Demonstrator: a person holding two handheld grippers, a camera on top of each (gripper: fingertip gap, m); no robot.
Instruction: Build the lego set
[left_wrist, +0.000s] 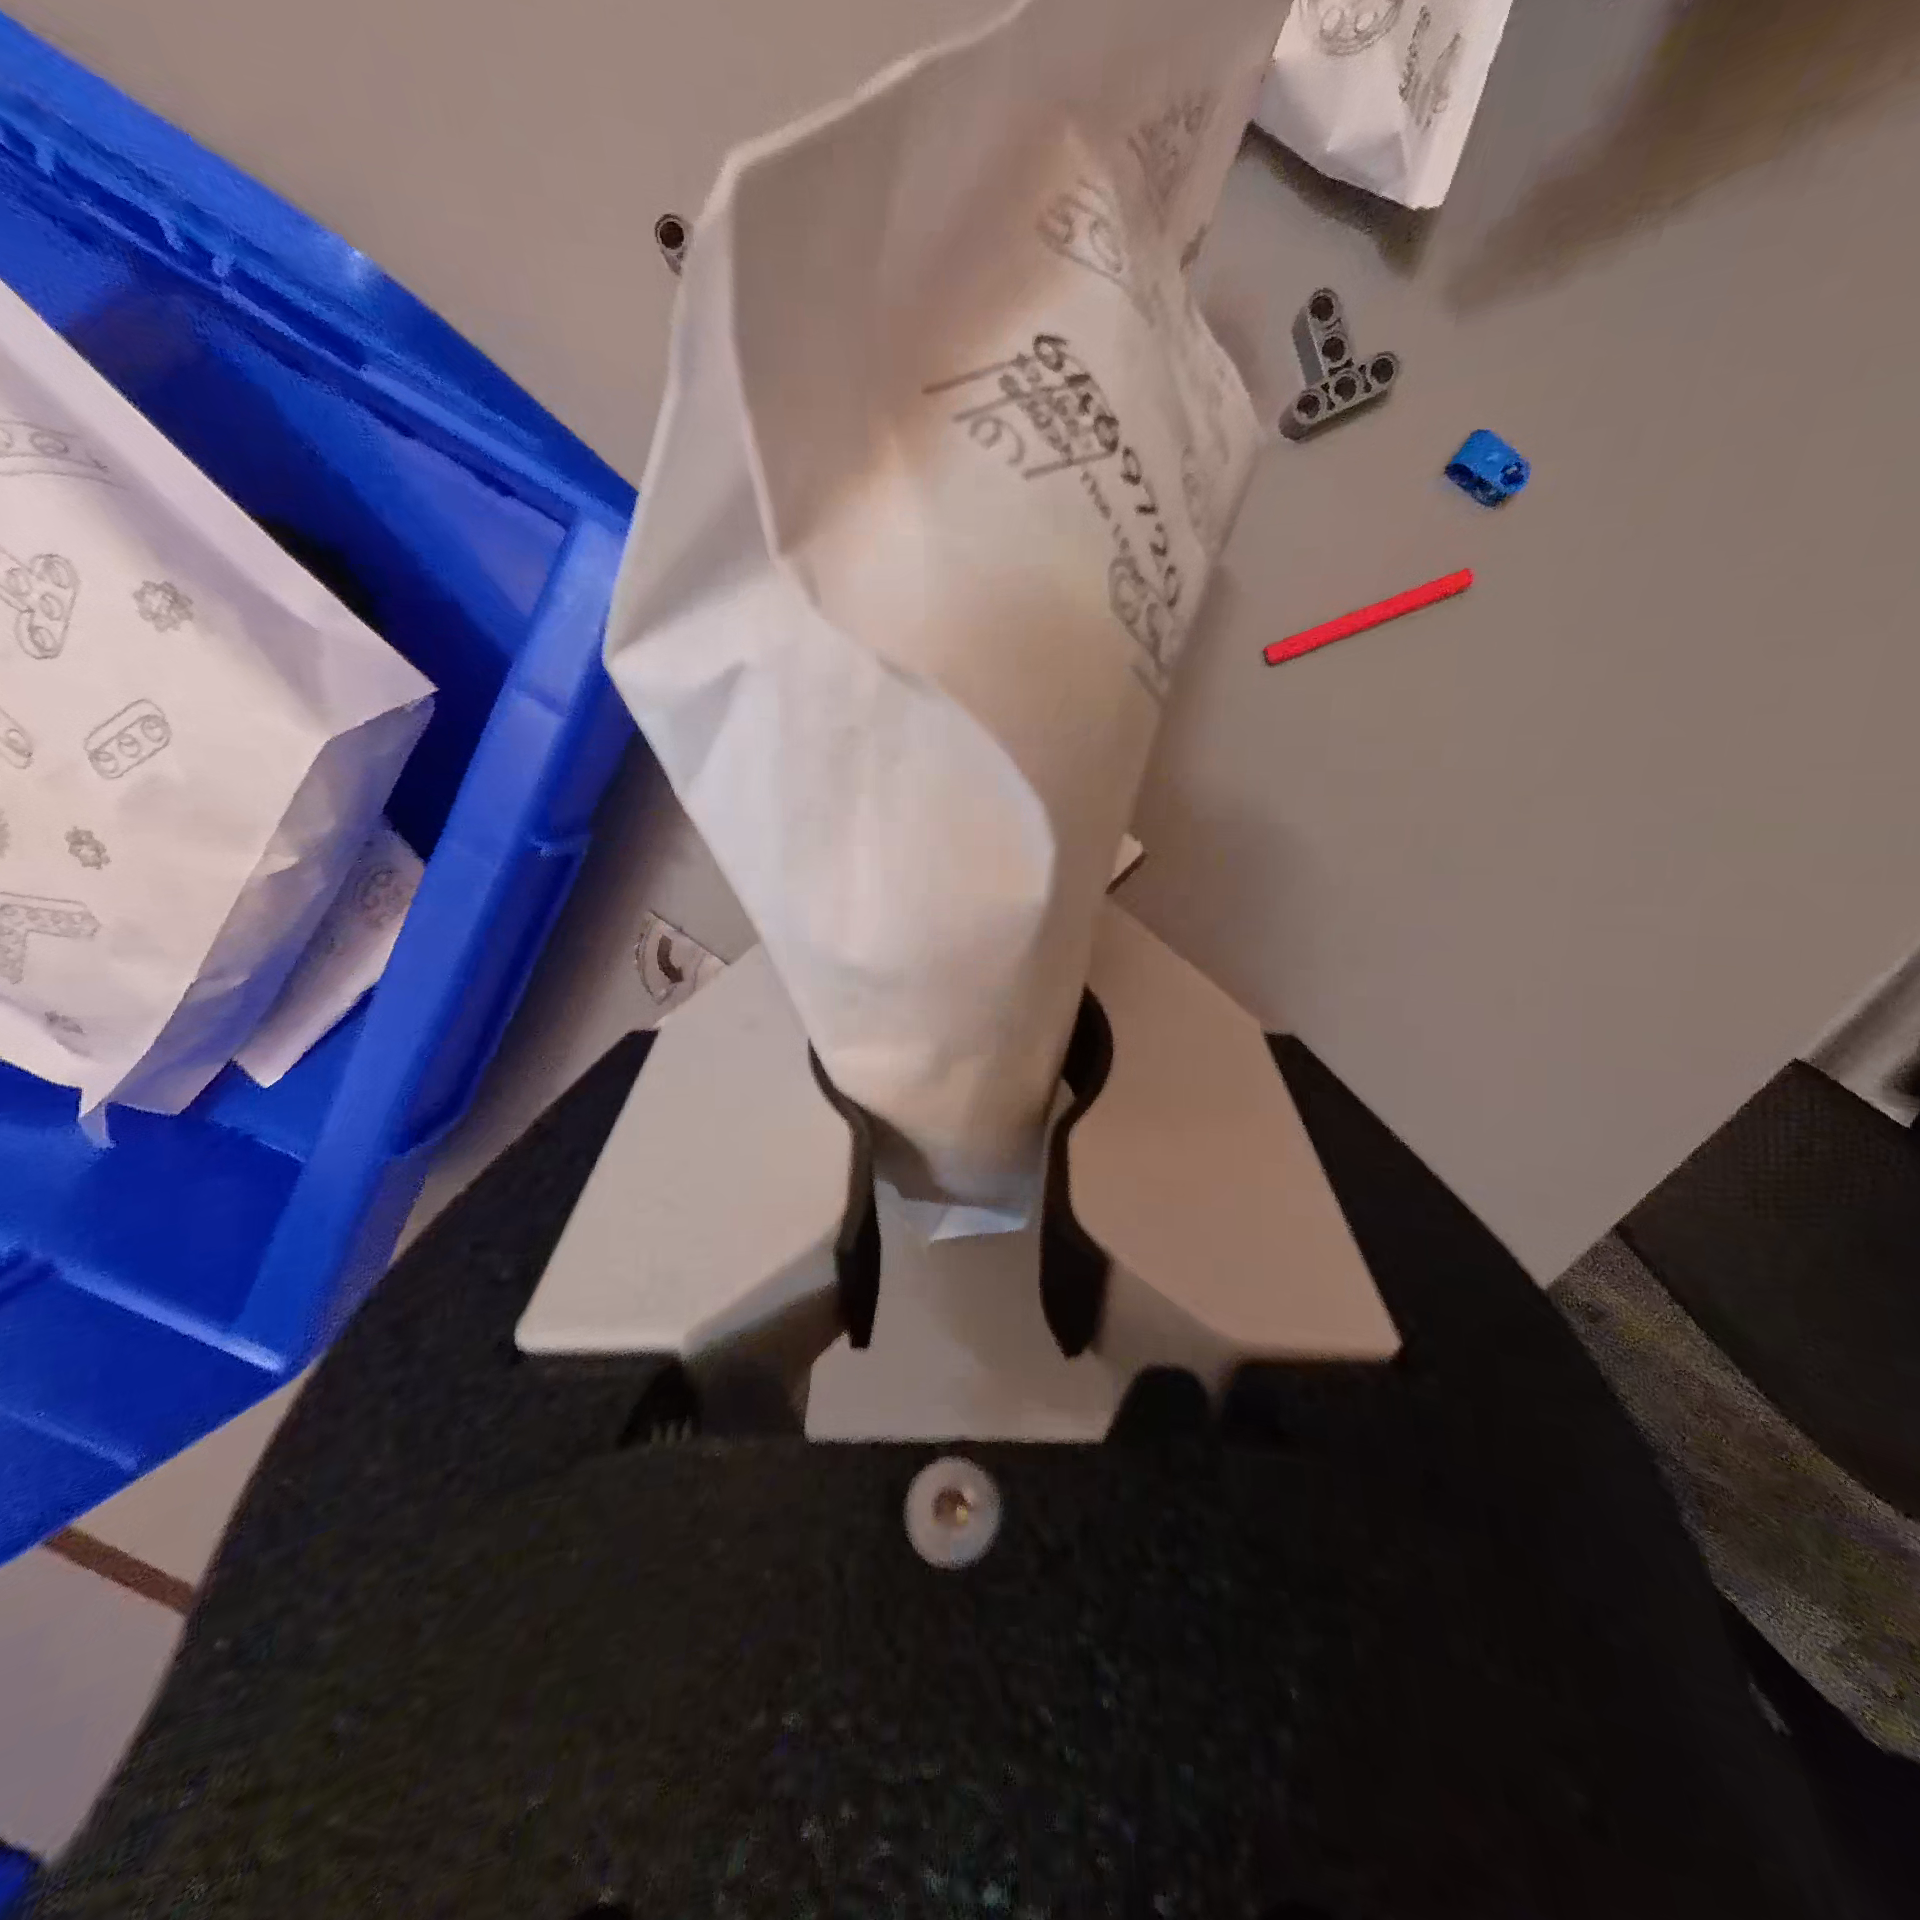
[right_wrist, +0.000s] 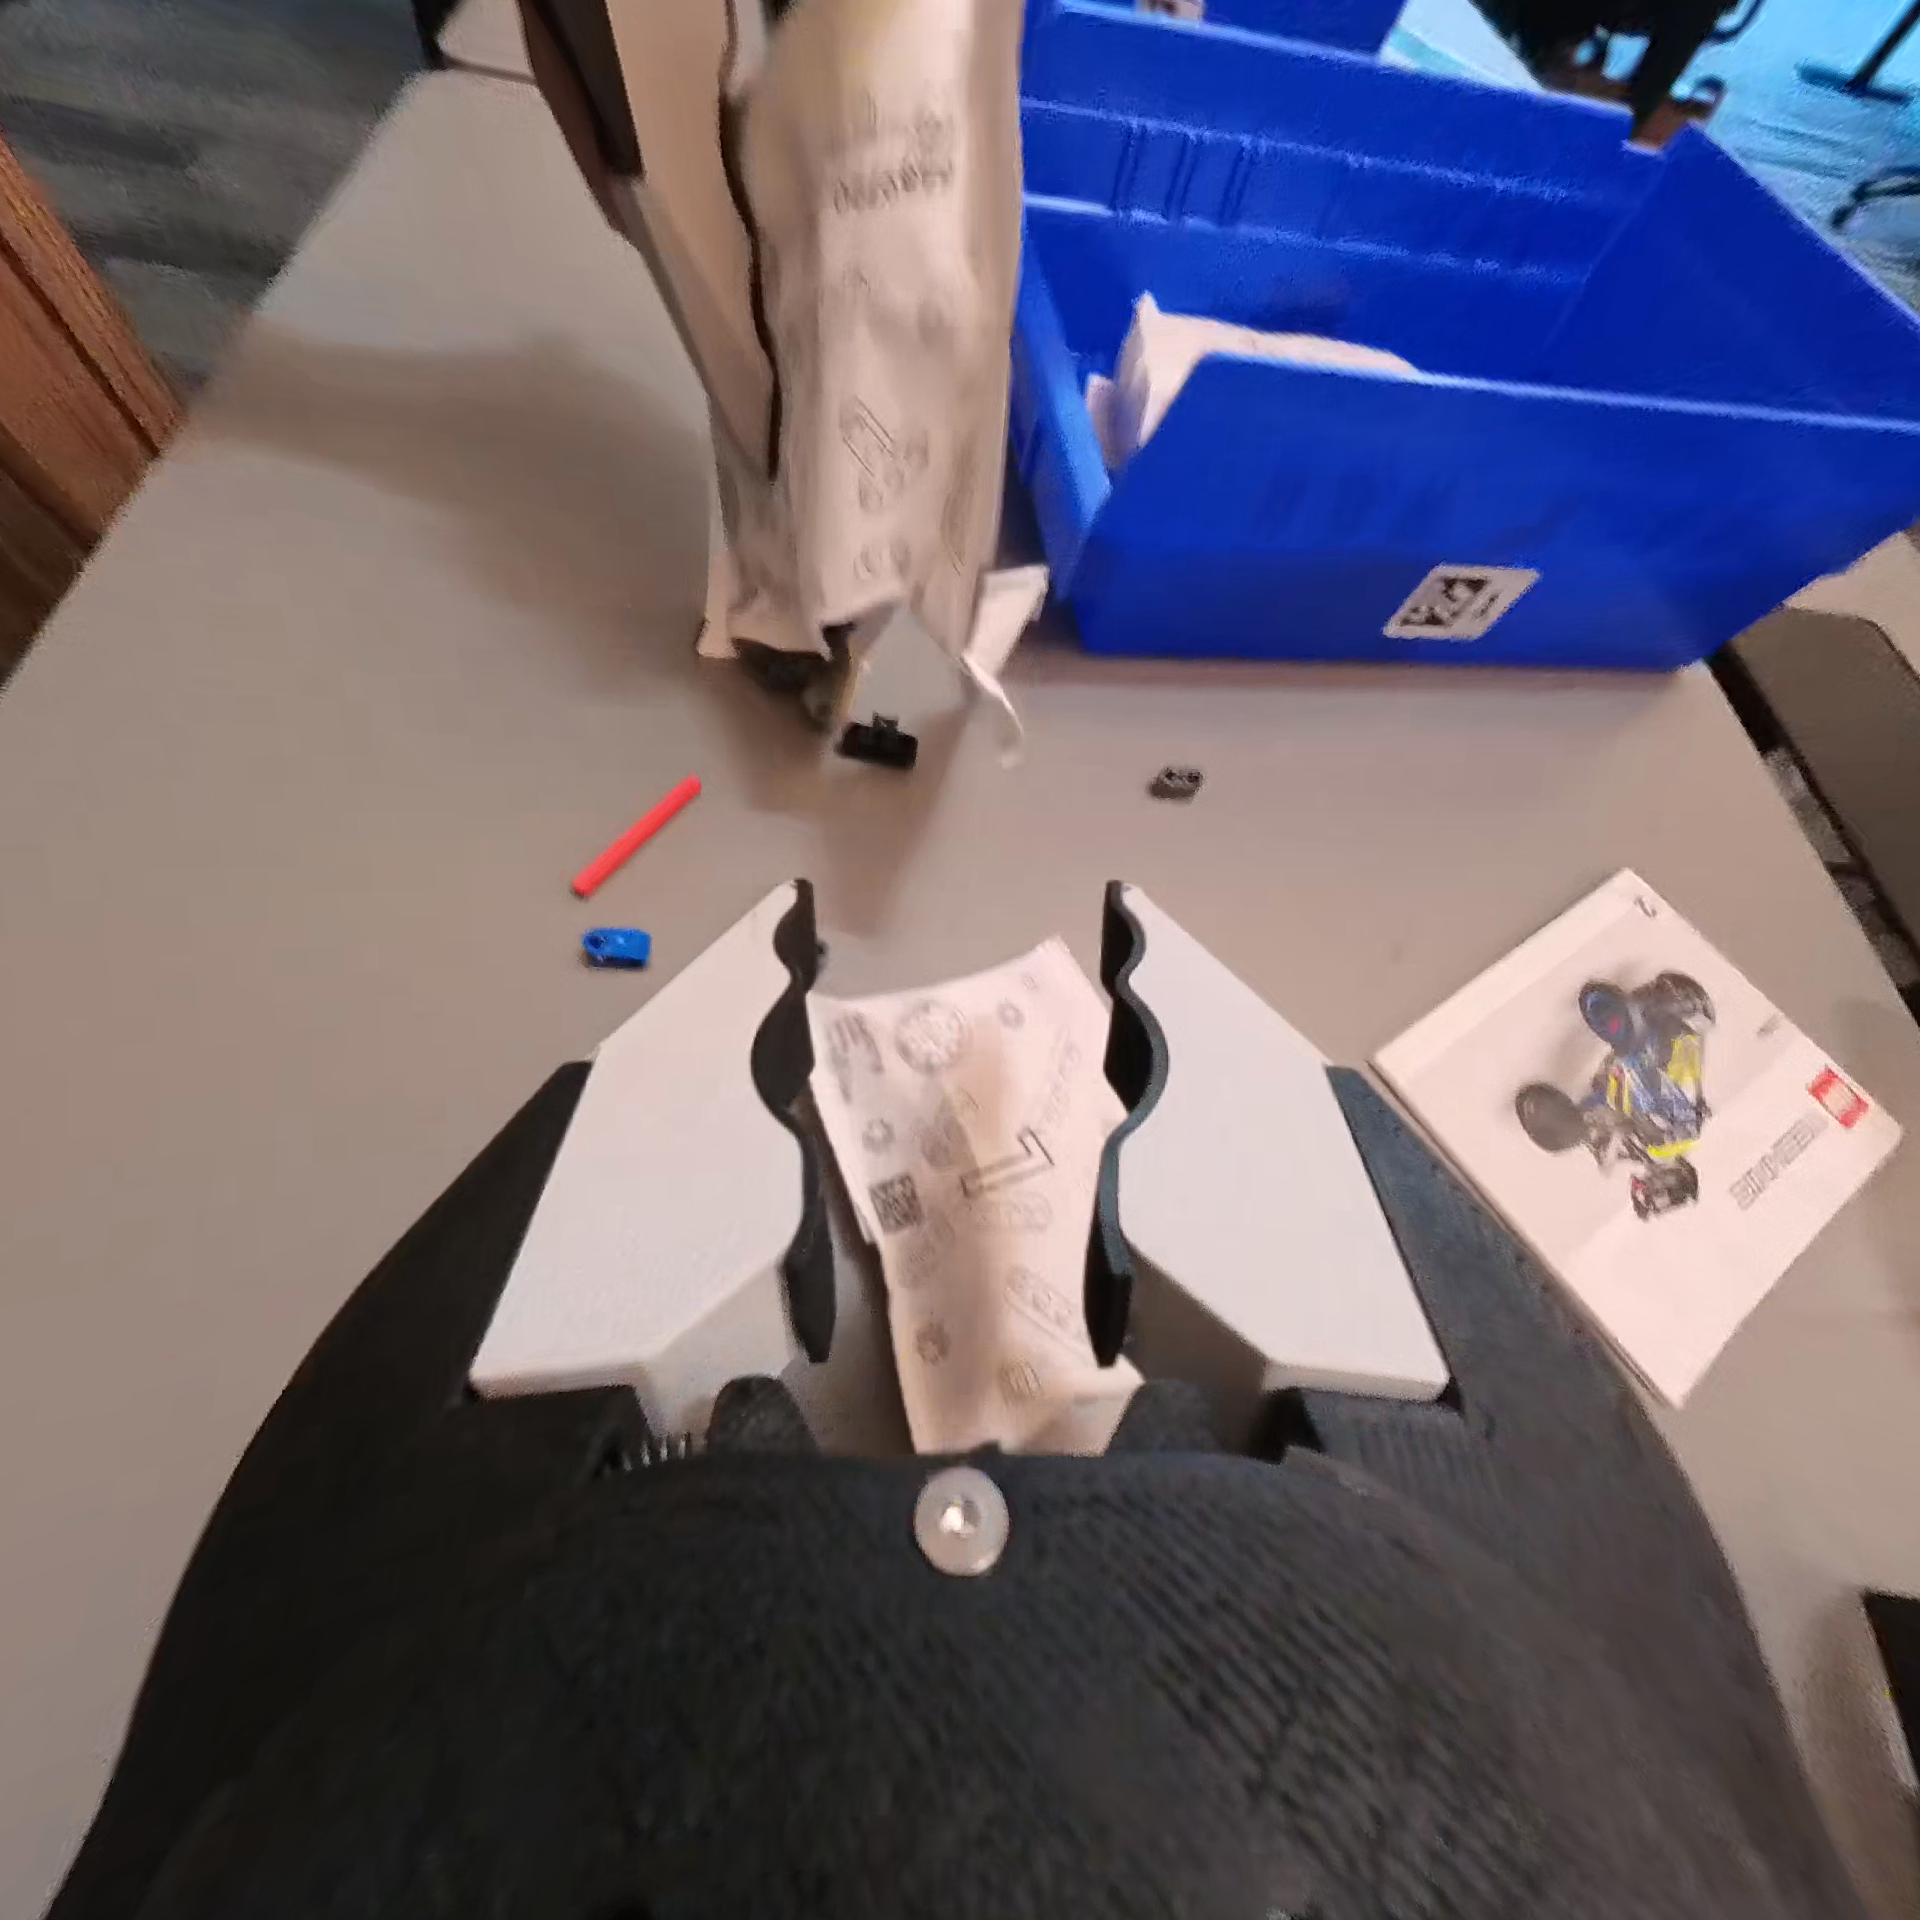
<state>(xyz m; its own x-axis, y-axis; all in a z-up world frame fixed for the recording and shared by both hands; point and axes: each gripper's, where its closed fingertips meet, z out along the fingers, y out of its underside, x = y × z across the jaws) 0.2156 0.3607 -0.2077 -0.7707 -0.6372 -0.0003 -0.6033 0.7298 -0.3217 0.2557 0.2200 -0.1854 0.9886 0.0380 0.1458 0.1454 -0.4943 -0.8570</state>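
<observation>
The left claw (left_wrist: 961, 1174) is clamped on an upturned paper bag (left_wrist: 935, 582) of lego parts, shaking them onto the bench (right_wrist: 364, 582) beside the blue bin (right_wrist: 1455, 499). A red rod (right_wrist: 636, 837) and blue connector (right_wrist: 615, 947) already lie loose. The right claw (right_wrist: 961, 914) hangs apart over a torn paper scrap (right_wrist: 977, 1164); next, I judge, finish emptying and drop the bag.

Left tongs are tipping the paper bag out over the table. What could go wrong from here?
1. Pieces are dropping from the white printed paper bag held upside down by the left tongs; a small dark piece already lies far off, so more may scatter toward the grey table's edge.
2. The thin red axle rod could roll away.
3. The bag hangs beside the blue plastic bin; pieces may bounce underneath or behind it.
</observation>
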